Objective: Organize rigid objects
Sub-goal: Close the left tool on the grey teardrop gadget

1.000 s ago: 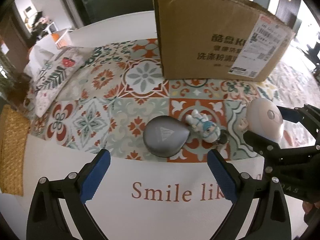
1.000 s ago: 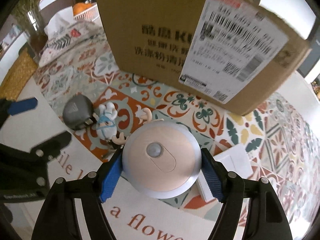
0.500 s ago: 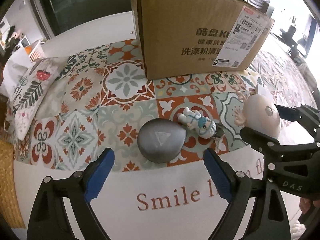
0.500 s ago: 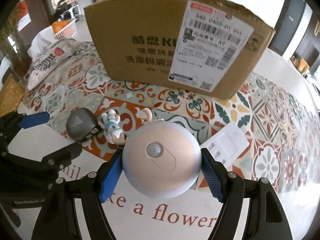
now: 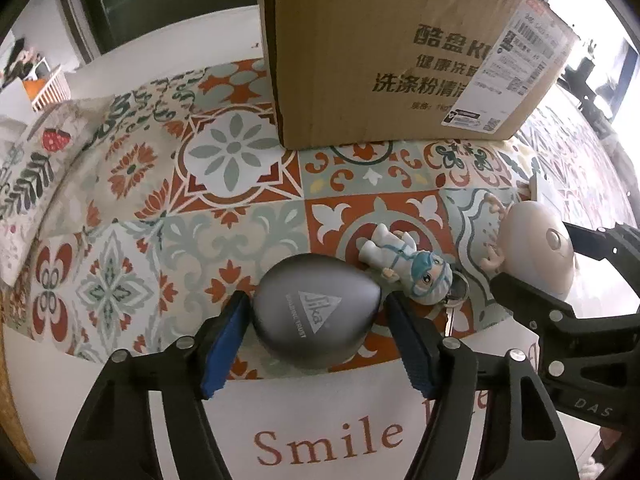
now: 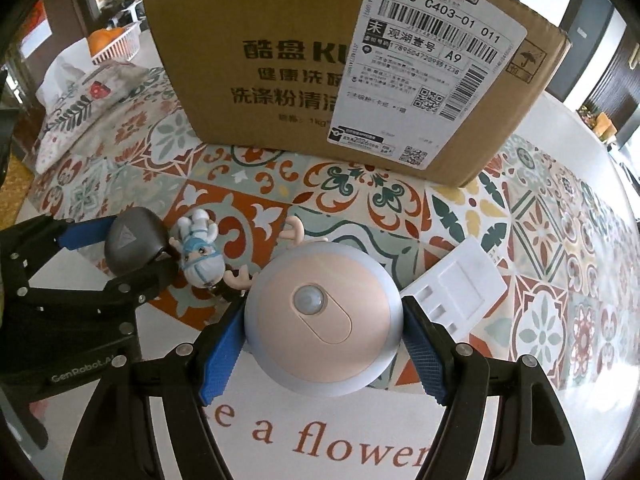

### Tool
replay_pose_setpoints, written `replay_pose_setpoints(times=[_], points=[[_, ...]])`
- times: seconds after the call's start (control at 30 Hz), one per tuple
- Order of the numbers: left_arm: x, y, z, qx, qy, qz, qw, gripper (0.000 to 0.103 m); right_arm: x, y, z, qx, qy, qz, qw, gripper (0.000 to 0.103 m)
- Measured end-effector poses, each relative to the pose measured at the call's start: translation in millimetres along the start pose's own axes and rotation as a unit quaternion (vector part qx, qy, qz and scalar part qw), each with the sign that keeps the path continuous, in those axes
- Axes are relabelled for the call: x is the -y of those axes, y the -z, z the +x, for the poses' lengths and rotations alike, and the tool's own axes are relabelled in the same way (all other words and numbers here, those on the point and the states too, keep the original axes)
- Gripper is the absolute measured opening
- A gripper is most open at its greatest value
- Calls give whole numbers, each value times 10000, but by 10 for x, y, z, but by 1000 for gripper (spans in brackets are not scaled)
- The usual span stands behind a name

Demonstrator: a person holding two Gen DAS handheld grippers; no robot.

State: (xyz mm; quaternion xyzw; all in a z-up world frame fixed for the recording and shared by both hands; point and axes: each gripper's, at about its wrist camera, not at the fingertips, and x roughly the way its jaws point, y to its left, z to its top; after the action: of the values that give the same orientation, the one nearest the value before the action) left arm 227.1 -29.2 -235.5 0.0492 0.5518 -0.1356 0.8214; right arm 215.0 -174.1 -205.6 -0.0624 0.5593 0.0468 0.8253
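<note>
My left gripper (image 5: 316, 316) is shut on a grey teardrop-shaped case (image 5: 316, 316) with a triangle logo, resting on the patterned tablecloth; it also shows in the right wrist view (image 6: 134, 246). My right gripper (image 6: 324, 326) is shut on a round pink sensor light with antlers (image 6: 324, 326), seen at the right of the left wrist view (image 5: 536, 252). A small masked figurine keychain (image 5: 408, 266) lies between the two objects, also in the right wrist view (image 6: 200, 256). A large cardboard box (image 6: 340, 64) stands behind everything.
A flat white plastic piece (image 6: 456, 284) lies right of the pink light. A floral pillow (image 5: 28, 168) sits at the far left. A woven mat (image 5: 8, 420) lies at the left table edge. A basket with orange items (image 6: 112, 42) is far back.
My left gripper moved forward and closed its jaws on the grey case. The right gripper kept holding the pink light and drew back slightly from the box.
</note>
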Motion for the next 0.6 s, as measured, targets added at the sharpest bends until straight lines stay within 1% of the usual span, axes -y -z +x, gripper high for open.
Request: replay_pose_setpoints(times=[0.07, 0.37, 0.6], points=[[18, 6, -10, 67, -100, 19, 9999, 60, 14, -7, 8, -5, -6, 37, 10000, 75], [6, 64, -77, 90, 8, -84, 9999, 60, 44, 22, -51, 11, -112, 73, 9999, 75], [5, 121, -293, 260, 2, -162, 9995, 59, 36, 58, -195, 120, -173, 83, 9997, 75]])
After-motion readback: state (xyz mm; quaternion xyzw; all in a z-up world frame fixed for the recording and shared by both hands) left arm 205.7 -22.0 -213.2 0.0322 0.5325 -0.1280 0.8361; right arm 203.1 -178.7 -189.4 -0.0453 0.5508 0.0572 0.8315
